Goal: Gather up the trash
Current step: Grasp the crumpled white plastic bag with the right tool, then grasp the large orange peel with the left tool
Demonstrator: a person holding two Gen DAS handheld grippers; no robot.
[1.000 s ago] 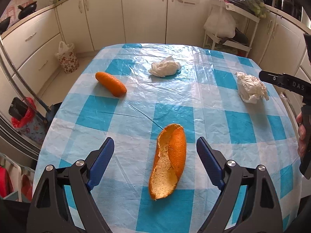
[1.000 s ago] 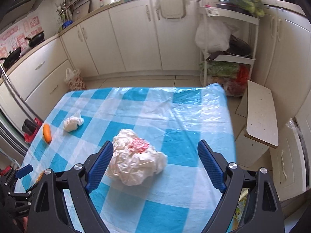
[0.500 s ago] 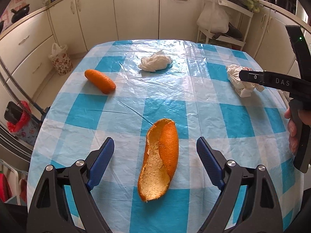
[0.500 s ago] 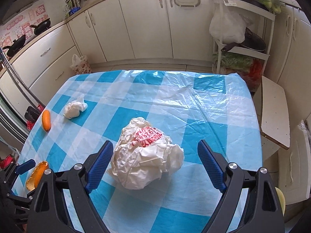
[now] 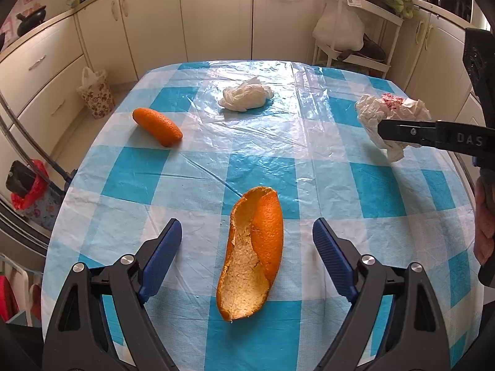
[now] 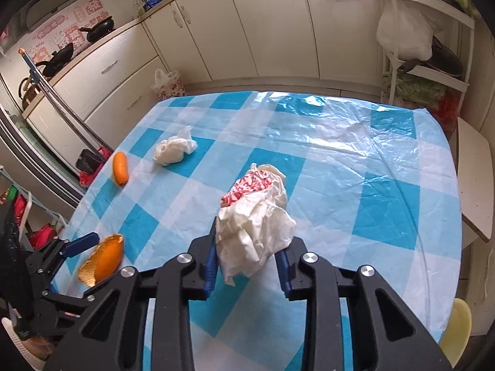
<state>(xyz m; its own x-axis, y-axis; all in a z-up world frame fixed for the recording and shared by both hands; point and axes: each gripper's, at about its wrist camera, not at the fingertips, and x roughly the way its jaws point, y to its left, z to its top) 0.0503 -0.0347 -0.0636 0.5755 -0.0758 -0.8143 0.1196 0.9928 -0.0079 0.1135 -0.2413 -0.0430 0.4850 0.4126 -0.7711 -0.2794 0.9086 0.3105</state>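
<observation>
While the right gripper has its fingers clamped on the crumpled wrapper, the left gripper sits wide open, orange peel lying on the checkered tabletop right between its fingers.

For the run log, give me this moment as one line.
right gripper: shut on crumpled wrapper | left gripper: open, straddling orange peel | table: tissue wad, second peel

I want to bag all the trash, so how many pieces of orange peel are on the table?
2. One large peel lies between the open left gripper's fingers; a second peel lies farther off near the table's left edge. None seem hidden.
</observation>
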